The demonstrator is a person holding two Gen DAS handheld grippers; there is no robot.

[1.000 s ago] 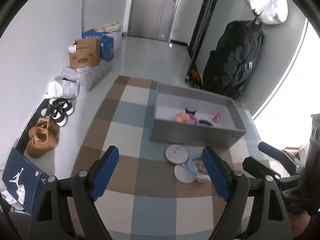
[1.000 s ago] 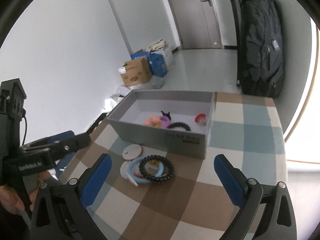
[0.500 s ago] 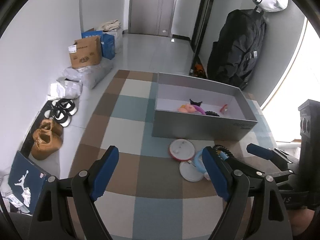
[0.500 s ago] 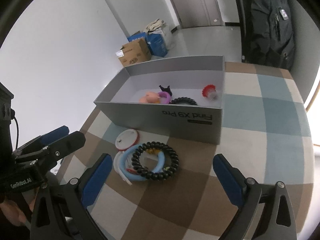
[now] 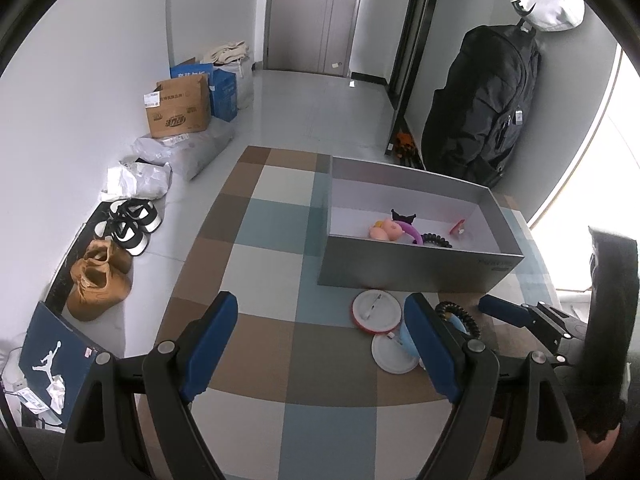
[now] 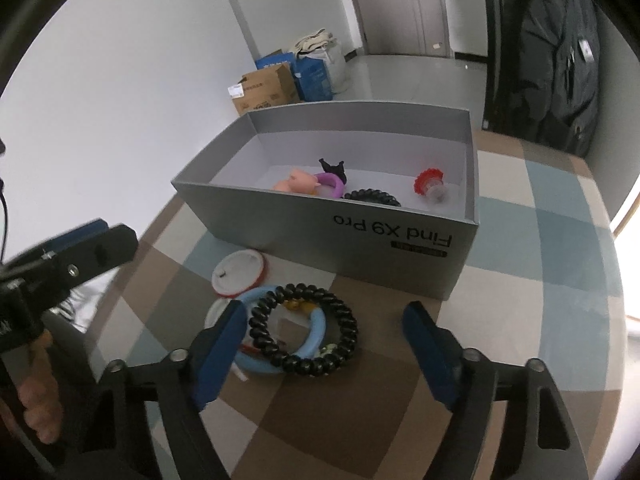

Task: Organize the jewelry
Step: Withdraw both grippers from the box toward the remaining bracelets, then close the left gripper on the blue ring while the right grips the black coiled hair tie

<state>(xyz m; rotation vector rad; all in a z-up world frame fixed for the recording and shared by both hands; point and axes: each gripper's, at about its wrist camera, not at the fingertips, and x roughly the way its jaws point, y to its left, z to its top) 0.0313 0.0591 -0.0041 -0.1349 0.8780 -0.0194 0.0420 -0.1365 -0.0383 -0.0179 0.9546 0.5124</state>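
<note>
While both claws hover above the checked brown, blue and cream counter (image 6: 532, 236), neither holds anything: the left claw (image 5: 320, 344) stands with its blue pads wide apart over bare cloth, and the right claw (image 6: 328, 344) is likewise spread wide, empty.

Items awaiting sorting lie just in front of the open grey cardboard box (image 6: 400, 240). A black beaded coil bracelet (image 6: 348, 332) rests on top of a light blue plastic ring (image 6: 316, 320), with small yellow trinkets inside the loop. Beside these lie a round white badge with a red rim (image 6: 240, 272) and a second white disc (image 5: 390, 354), partly covered. Already inside the box are a pink figure with a purple ring (image 6: 316, 184), a black coil band (image 6: 372, 198) and a red ruffled piece (image 6: 430, 184).

Judgement: the step in hand is the approach to pick up the black bracelet, which sits between the right claw's pads but below them. The next move calls for lowering that claw, closing on the bracelet's near arc without snagging the blue ring beneath, then lifting it over the box's front wall.
</note>
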